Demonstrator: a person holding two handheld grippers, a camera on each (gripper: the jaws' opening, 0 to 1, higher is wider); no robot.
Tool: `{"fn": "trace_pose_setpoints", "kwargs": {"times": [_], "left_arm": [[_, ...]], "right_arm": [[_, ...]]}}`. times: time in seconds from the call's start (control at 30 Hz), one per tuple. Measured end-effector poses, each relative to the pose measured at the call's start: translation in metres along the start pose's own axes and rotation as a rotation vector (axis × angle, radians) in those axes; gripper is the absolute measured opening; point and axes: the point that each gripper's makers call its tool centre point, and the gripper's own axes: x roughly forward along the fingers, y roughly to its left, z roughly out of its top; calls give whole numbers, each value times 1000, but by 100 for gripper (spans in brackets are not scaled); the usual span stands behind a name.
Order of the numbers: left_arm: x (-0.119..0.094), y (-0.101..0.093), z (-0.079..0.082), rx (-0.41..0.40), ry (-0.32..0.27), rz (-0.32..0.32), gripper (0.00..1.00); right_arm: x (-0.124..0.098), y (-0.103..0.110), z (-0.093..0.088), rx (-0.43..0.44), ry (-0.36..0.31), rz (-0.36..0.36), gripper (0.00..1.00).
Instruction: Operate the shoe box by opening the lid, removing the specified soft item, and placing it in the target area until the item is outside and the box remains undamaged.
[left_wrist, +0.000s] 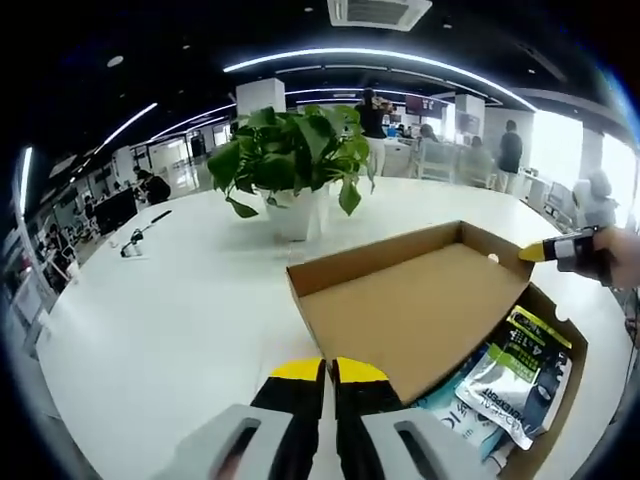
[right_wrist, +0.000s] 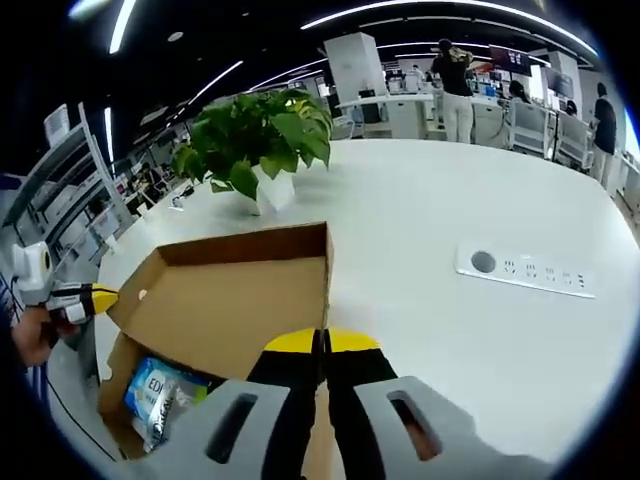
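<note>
Packets (left_wrist: 510, 385) lie at four o'clock of the closed, empty left tongs (left_wrist: 329, 372), under the raised lid (left_wrist: 410, 310); right tongs (right_wrist: 322, 345), also closed and empty, sit nearer.

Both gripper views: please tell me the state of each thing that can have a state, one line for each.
Box: open, packets showing inside.
Lid: raised, hinged back, its inner side up.
Packets: inside the box, not taken out.
Left gripper: shut, holds nothing, at the lid's near edge.
Right gripper: shut, holds nothing, at the lid's edge.
Plant: upright in its white pot.
</note>
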Motion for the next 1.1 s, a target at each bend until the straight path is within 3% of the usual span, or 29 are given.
{"fn": "trace_pose_setpoints", "kwargs": {"times": [0.2,0.57,1.1], "left_arm": [[8,3,0,-6,10,-6,0],[4,-2,-4,2,19,-18,0],[-26,-9,-3,-32,-36,-42,0]], "right_arm": [[1,-1,-8,10,28,4,0],[-5,-1,-12,3,50,11,2],[-45,-14,-25,71,23,23,7]]}}
